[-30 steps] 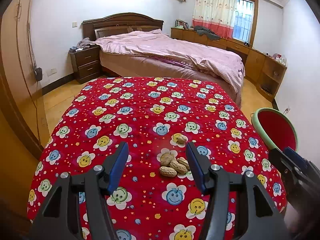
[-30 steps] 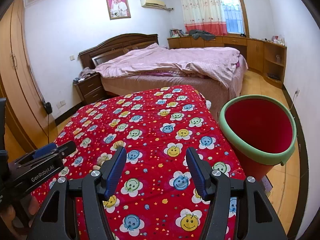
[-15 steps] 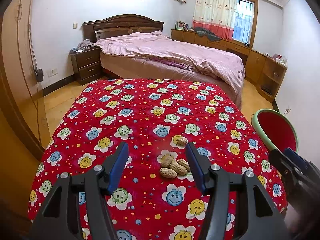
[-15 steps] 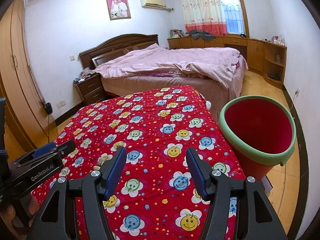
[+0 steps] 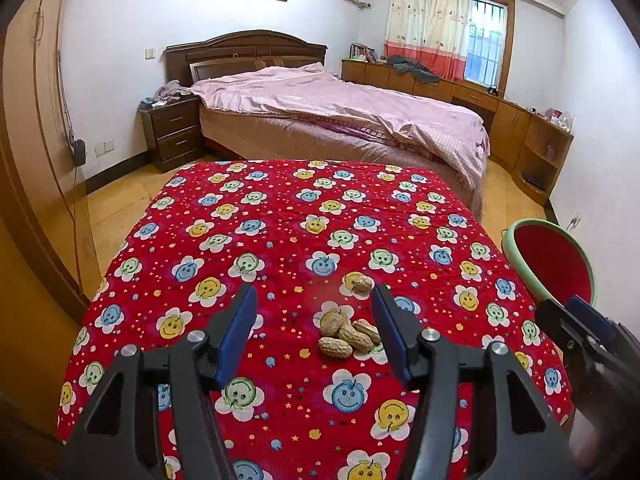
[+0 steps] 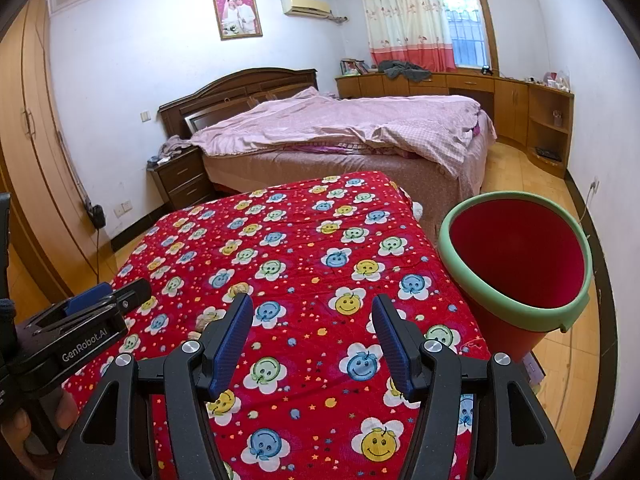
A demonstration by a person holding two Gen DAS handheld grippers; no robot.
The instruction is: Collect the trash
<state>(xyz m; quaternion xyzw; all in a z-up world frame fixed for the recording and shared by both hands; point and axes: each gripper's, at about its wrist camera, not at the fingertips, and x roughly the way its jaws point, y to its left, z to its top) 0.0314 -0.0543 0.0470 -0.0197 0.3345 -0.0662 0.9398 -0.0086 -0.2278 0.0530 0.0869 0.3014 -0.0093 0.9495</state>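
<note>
A small heap of peanut shells lies on the red flowered tablecloth, with one more shell just beyond it. My left gripper hovers above the cloth, open, with the heap ahead between its blue pads and nothing gripped. My right gripper is open and empty over the cloth. A red bin with a green rim stands off the table's right edge, also at the right in the left wrist view. Each gripper shows at the edge of the other's view.
Beyond the table stands a bed with a pink cover and a dark nightstand. Wooden wardrobe doors run along the left, low cabinets along the far right. Wooden floor surrounds the table.
</note>
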